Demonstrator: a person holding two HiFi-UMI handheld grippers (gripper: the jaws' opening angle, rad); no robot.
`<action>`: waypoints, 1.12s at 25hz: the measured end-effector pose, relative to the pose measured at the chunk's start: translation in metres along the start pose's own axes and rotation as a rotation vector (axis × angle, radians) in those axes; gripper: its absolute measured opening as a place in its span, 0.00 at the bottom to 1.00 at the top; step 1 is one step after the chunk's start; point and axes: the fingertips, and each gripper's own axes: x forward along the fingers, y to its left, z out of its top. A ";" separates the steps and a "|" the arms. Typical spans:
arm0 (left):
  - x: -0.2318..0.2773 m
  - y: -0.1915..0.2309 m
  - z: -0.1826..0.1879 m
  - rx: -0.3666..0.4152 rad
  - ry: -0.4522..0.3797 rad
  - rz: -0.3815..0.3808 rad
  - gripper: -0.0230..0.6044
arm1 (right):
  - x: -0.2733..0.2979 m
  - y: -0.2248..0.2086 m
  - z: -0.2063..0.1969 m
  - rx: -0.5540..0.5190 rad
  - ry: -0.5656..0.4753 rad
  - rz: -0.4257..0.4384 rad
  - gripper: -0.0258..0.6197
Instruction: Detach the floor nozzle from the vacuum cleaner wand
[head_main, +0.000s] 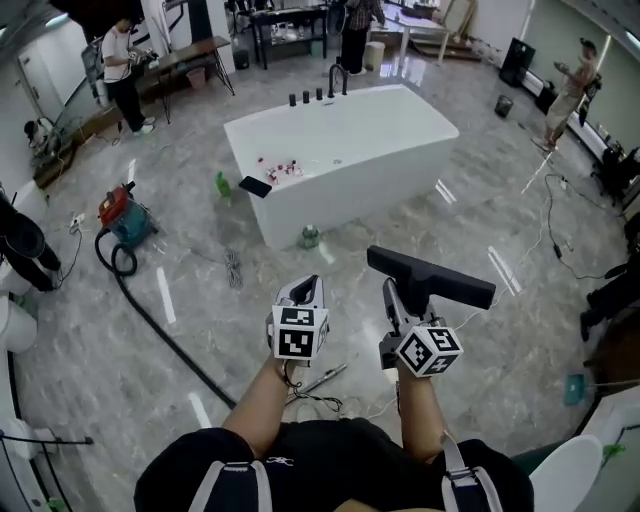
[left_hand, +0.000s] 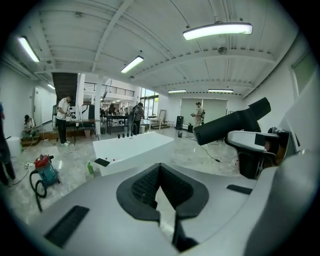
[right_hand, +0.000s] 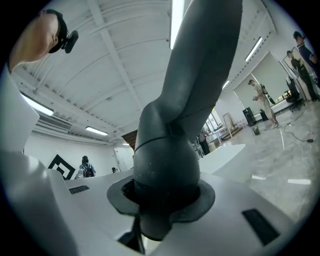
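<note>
The black floor nozzle (head_main: 430, 275) is up in the air, apart from the wand, with my right gripper (head_main: 402, 302) shut on its round neck (right_hand: 167, 155). Its wide head points to the right in the head view and also shows in the left gripper view as a dark bar (left_hand: 232, 122). My left gripper (head_main: 304, 290) is raised beside it on the left, shut with nothing between its pads (left_hand: 150, 185). A thin metal wand (head_main: 324, 378) lies on the floor below my hands. The red and teal vacuum cleaner (head_main: 124, 216) stands at the left, and its black hose (head_main: 160, 330) runs across the floor toward me.
A white bathtub (head_main: 340, 150) stands ahead in the middle of the marble floor, with a green bottle (head_main: 222, 184) beside it. People stand at the back left (head_main: 125, 70) and back right (head_main: 572, 85). Cables (head_main: 548, 215) trail on the right.
</note>
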 end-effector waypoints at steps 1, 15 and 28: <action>-0.004 -0.002 0.010 0.003 -0.015 -0.001 0.05 | -0.002 0.004 0.013 -0.024 -0.020 0.004 0.23; -0.039 -0.035 0.113 0.098 -0.189 -0.042 0.05 | 0.001 0.020 0.094 -0.092 -0.155 0.036 0.23; -0.043 -0.023 0.102 0.115 -0.170 -0.005 0.05 | 0.013 0.024 0.098 -0.110 -0.150 0.032 0.23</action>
